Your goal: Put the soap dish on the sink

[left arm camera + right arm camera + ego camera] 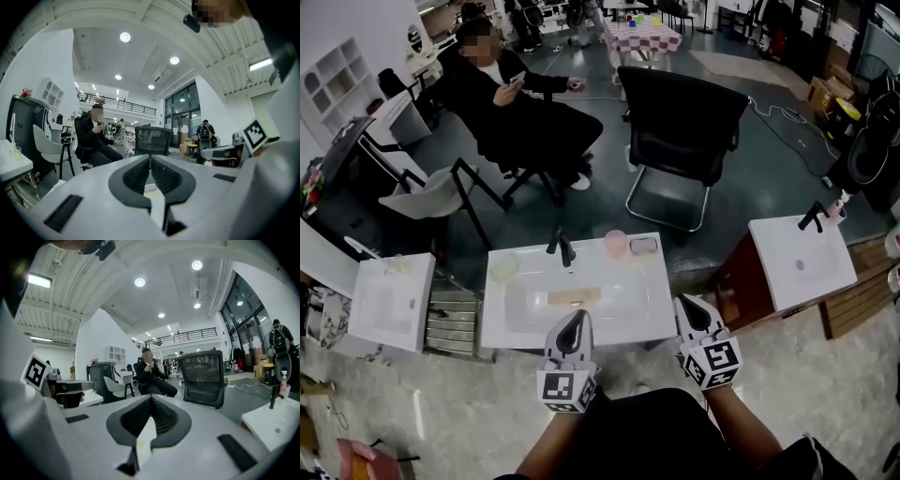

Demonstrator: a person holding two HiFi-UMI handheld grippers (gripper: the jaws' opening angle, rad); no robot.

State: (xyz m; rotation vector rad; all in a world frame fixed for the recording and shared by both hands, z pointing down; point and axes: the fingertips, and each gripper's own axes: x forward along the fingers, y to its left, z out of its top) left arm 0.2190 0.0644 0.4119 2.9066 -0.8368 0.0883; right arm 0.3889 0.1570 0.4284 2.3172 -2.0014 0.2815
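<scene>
The head view alone shows the sink with a tan slab in its basin, while the gripper views show the left gripper and right gripper closed on nothing.

White sink on pale floor. Back rim carries pale round dish, black tap, pink cup, small dark-rimmed tray. Tan bar lies in the basin.
</scene>
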